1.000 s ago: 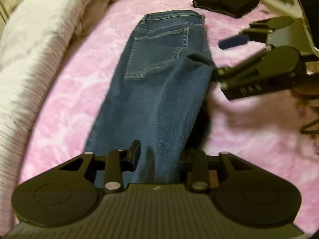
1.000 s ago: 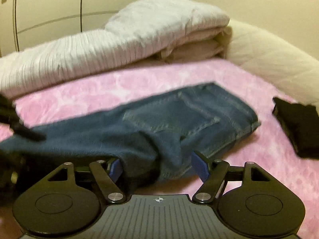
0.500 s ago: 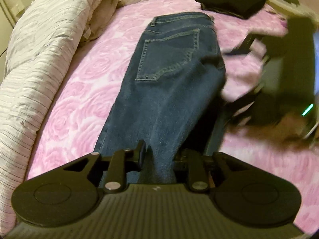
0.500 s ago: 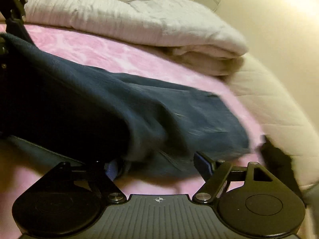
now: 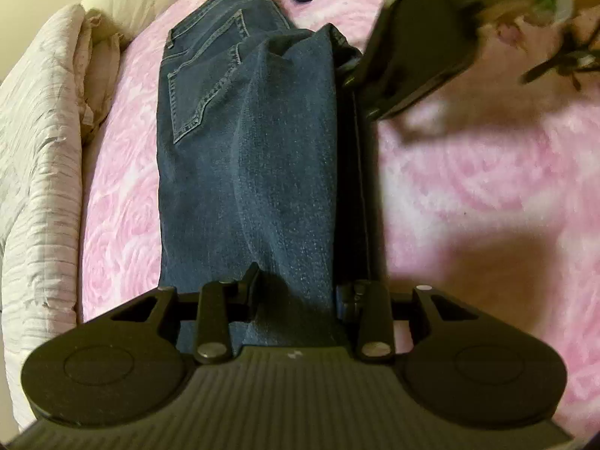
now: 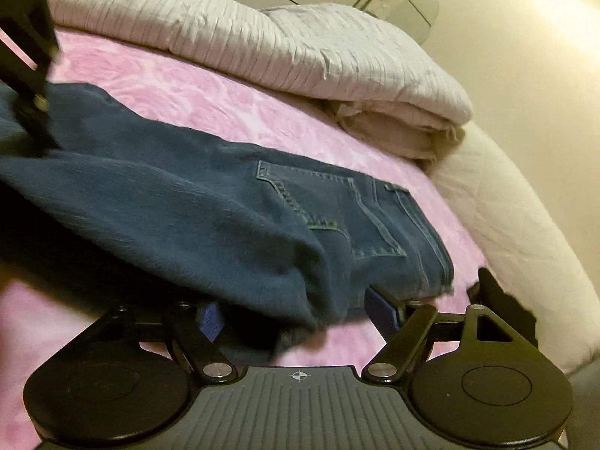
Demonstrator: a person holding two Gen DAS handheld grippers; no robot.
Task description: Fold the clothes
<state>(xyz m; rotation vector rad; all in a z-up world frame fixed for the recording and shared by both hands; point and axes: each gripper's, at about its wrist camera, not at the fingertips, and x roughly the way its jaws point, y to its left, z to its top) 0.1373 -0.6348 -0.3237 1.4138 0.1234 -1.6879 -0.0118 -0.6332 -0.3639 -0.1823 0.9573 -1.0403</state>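
Jeans (image 5: 247,157) stretch across the pink bed (image 5: 487,187) ahead of both grippers, the leg end folded back toward the waistband, with left gripper (image 5: 296,292) clamped on denim and right gripper (image 6: 296,315) likewise pinching fabric.

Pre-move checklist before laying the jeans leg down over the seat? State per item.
1. Left gripper has denim between its jaws: ok.
2. Right gripper has the jeans hem between its jaws: jaws look wide, firm hold cannot tell.
3. Leg end carried over toward the back pocket: ok.
4. Waistband flat on the pink blanket: ok.
5. Folded leg smooth: not ok, bulge along it.
6. Black garment apart from jeans: ok.
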